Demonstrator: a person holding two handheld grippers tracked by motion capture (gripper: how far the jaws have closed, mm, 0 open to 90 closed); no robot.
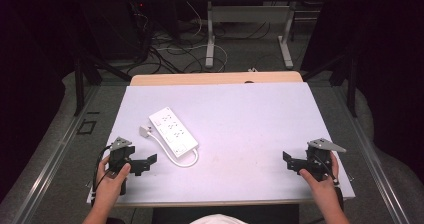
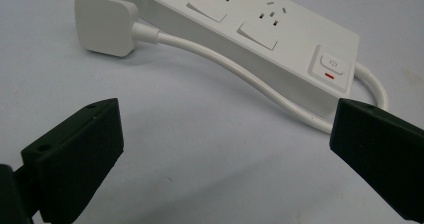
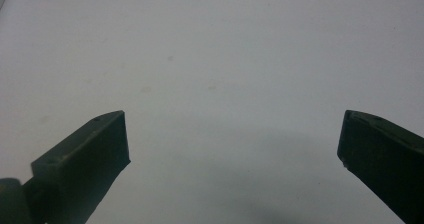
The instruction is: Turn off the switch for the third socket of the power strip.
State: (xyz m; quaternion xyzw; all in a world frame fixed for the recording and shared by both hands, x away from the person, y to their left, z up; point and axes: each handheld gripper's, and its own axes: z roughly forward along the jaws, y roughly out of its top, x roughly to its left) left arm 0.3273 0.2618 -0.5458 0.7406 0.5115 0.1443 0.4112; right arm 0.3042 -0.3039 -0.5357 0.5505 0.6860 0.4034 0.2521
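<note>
White table (image 1: 250, 119) in a dark room, cables on the floor behind. Power strip (image 1: 173, 129) lies left of centre, long axis diagonal, switch end toward the person, cord (image 1: 170, 151) looping back to plug (image 1: 145, 130). Left gripper (image 1: 145, 163) spread wide, empty, near strip; its view shows the switch (image 2: 330, 66). Right gripper (image 1: 289, 160) spread wide over bare table.

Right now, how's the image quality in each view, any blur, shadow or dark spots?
High view: table evenly lit, surroundings dark. Left gripper view: power strip sharp, near jaws soft. Right gripper view: dim, a soft shadow on the table between the jaws.
</note>
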